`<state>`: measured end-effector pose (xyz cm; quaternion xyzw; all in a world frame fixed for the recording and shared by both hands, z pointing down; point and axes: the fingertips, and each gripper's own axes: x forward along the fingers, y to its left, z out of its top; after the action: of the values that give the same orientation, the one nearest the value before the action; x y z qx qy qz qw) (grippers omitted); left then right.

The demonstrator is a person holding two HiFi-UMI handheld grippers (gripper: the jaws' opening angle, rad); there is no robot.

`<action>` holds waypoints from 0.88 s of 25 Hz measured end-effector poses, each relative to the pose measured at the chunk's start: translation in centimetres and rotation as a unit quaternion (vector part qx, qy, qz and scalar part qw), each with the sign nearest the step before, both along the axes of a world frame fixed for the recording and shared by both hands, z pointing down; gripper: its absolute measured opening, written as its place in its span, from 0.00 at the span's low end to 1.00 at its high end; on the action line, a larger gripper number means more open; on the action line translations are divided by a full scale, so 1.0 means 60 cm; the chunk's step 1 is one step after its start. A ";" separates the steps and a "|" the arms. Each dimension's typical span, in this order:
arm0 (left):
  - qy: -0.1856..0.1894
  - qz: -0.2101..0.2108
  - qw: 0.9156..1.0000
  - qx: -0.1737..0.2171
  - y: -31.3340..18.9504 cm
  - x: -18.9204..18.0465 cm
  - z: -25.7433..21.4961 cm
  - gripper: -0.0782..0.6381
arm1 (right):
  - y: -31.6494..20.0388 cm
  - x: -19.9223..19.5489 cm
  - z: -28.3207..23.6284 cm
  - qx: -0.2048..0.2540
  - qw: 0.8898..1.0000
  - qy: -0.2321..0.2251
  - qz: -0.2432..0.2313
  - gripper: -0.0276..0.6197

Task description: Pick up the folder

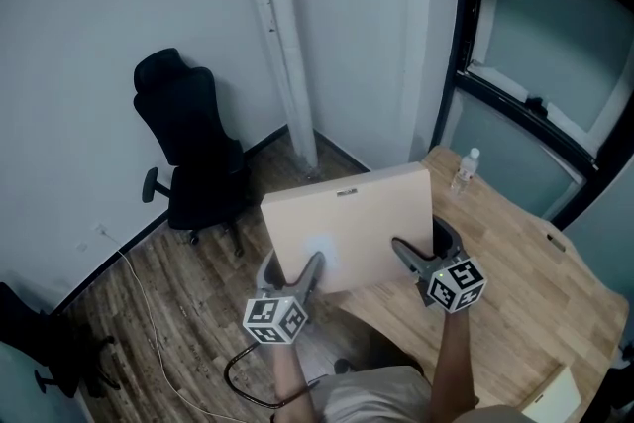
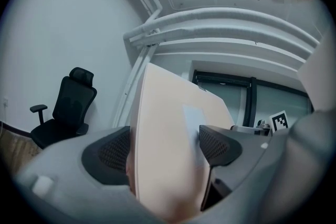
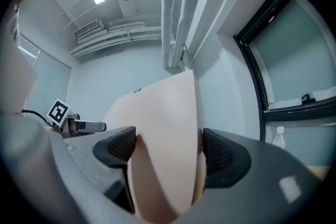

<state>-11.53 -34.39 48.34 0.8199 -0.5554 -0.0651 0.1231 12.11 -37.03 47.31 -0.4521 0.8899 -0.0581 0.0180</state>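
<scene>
While two tongs hold it from below, the folder [image 1: 349,225] is up in the air, off the table [image 1: 525,287]. It is pale and flat, and it stands almost straight up with its wide face toward the person. Its right part is over the near corner of the wooden table, and its left part is over the wood floor [image 1: 188,297].

The left gripper [image 1: 293,270] pinches the folder at its bottom left corner. In the left gripper view, the left gripper [image 2: 165,148] has the folder [image 2: 168,105] between its two dark pads, and both pads sit right against it. A pale patch [image 2: 192,114] shows on the folder's face there.

The right gripper [image 1: 422,253] pinches the bottom right corner. In the right gripper view, the right gripper [image 3: 168,152] has the folder [image 3: 163,113] squeezed between its pads, one pad on each side.

Each pair of tongs has a cube with black and white squares on it, close to the person's hands.

A small water bottle [image 1: 464,169] stands on the far side of the table, well apart from the folder. A black office chair [image 1: 193,154] stands by the wall on the left. A white pipe [image 1: 282,45] runs up the wall behind the folder. A window with a black frame [image 1: 540,104] is on the right. A thin cable [image 1: 149,312] lies across the floor.
</scene>
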 end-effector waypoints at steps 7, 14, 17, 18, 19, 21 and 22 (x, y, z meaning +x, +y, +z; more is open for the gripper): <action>0.004 -0.008 1.000 0.016 0.005 -0.004 -0.018 0.66 | -0.001 -0.004 -0.022 0.017 1.000 0.002 -0.004 0.66; 0.001 -0.007 1.000 0.016 0.012 -0.001 -0.024 0.66 | 0.008 -0.002 -0.027 0.020 1.000 0.003 -0.003 0.66; -0.002 -0.006 1.000 0.015 0.015 0.001 -0.024 0.66 | 0.012 0.000 -0.024 0.017 1.000 0.002 0.000 0.65; -0.002 -0.007 1.000 0.015 0.017 0.001 -0.024 0.66 | 0.013 0.001 -0.024 0.015 1.000 0.002 0.000 0.66; -0.002 -0.008 1.000 0.014 0.017 0.002 -0.023 0.66 | 0.013 0.001 -0.023 0.014 1.000 0.004 0.000 0.66; -0.002 -0.007 1.000 0.013 0.019 0.006 -0.020 0.66 | 0.016 0.004 -0.021 0.013 1.000 0.008 0.000 0.66; 0.000 -0.006 1.000 0.013 0.020 0.009 -0.019 0.66 | 0.018 0.007 -0.021 0.014 1.000 0.010 0.001 0.66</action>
<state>-10.97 -33.18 47.19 0.8181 -0.5595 -0.0729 0.1115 12.54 -35.94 46.06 -0.4535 0.8902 -0.0411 0.0150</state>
